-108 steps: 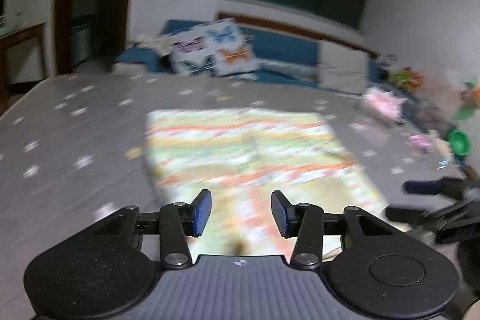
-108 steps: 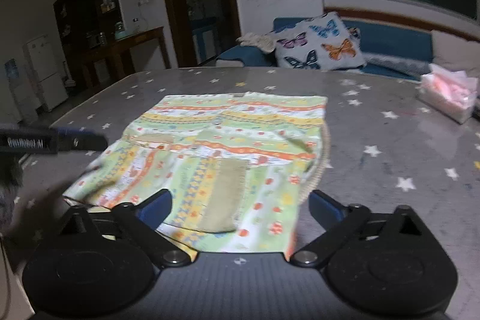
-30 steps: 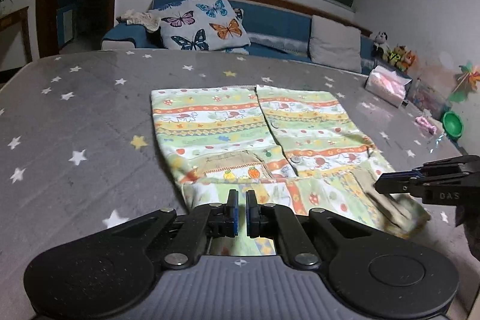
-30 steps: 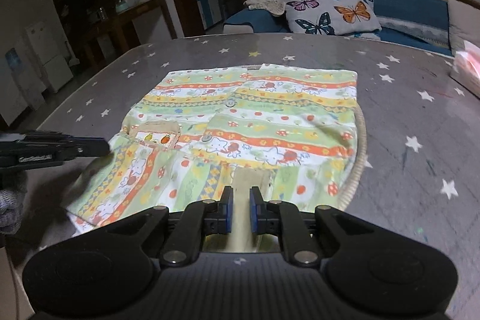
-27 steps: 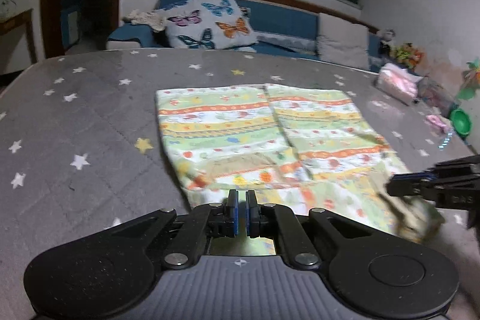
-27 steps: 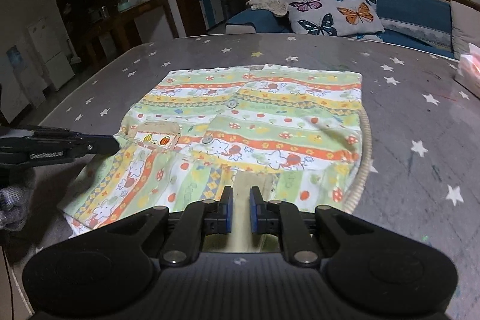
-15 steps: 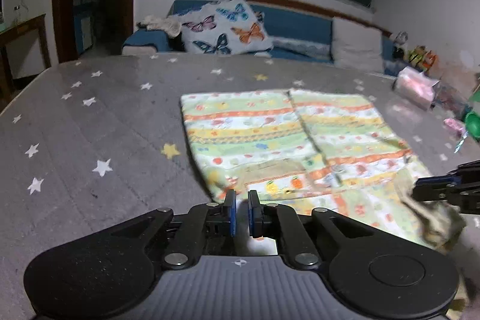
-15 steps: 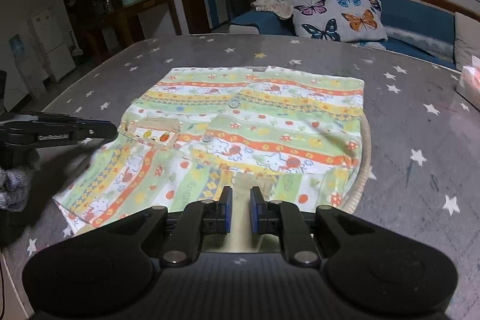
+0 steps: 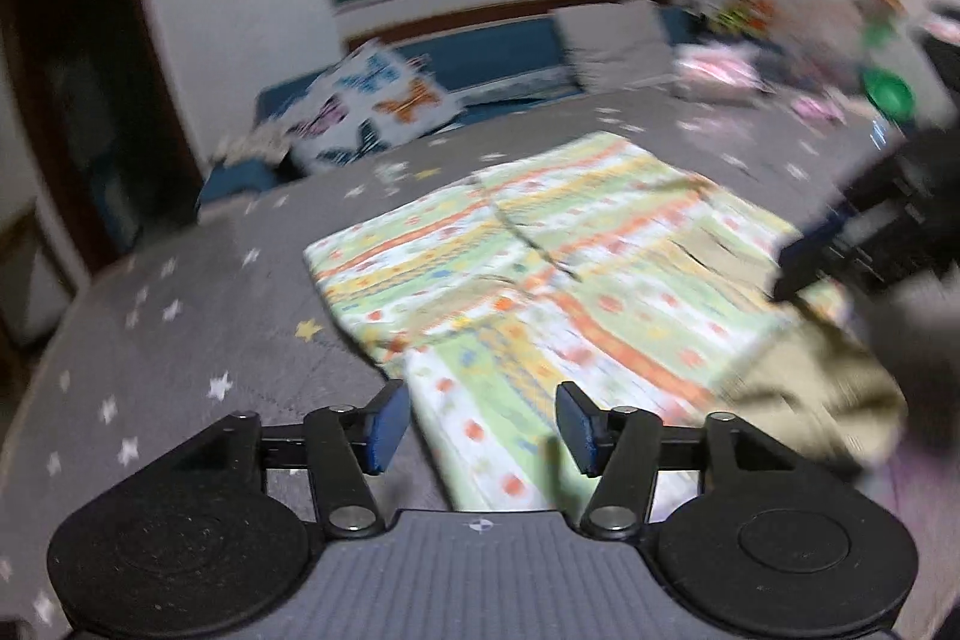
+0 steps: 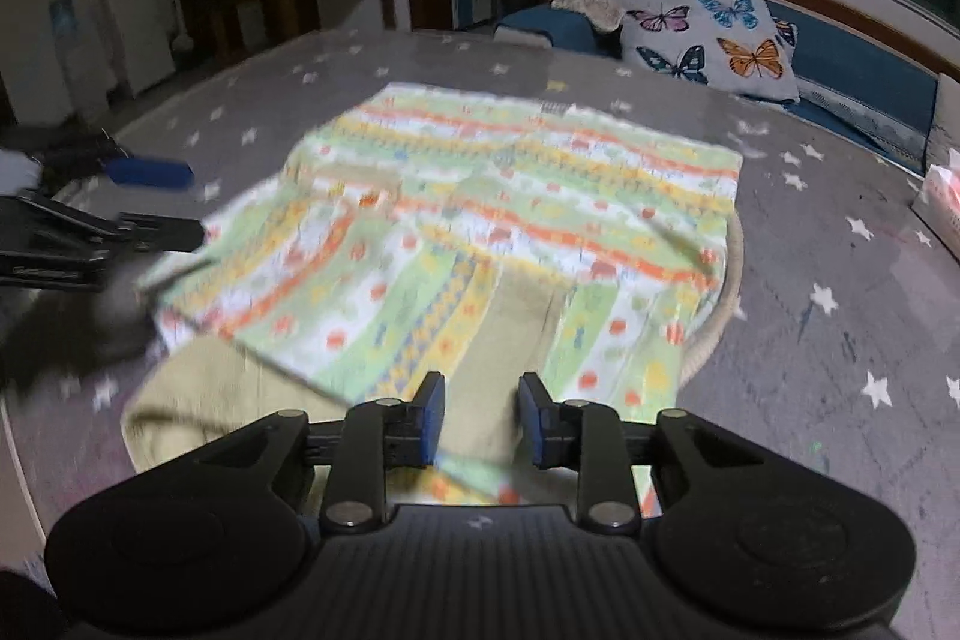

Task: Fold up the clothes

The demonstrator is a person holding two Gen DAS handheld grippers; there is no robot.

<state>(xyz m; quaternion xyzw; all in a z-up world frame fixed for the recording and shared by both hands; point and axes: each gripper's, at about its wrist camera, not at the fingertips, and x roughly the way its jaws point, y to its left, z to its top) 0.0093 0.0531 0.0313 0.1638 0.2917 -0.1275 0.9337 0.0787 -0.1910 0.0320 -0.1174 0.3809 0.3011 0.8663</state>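
On the star-patterned grey bench (image 10: 840,232) the striped garment (image 10: 480,232) lay flat, its near edge folded over. Both the left tool (image 9: 477,427) and right tool (image 10: 481,418) were opening, gripping nothing.

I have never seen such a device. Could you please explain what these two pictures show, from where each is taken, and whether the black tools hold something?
There is no robot here. A person holds a two-finger gripper in each hand, and each gripper carries a wide-angle camera looking forward along its fingers. So one picture comes from the left gripper and the other from the right gripper; the black shape at the bottom of each picture is the tool itself.

On the grey star-patterned surface lies a striped, colourful garment, with its near part folded over so that the beige inner side shows. Behind are a blue sofa and a butterfly cushion.

Both grippers' jaws are opening. The blue pads press on nothing: the cloth lies under and between them, so nothing is held. The pictures are partly blurred.
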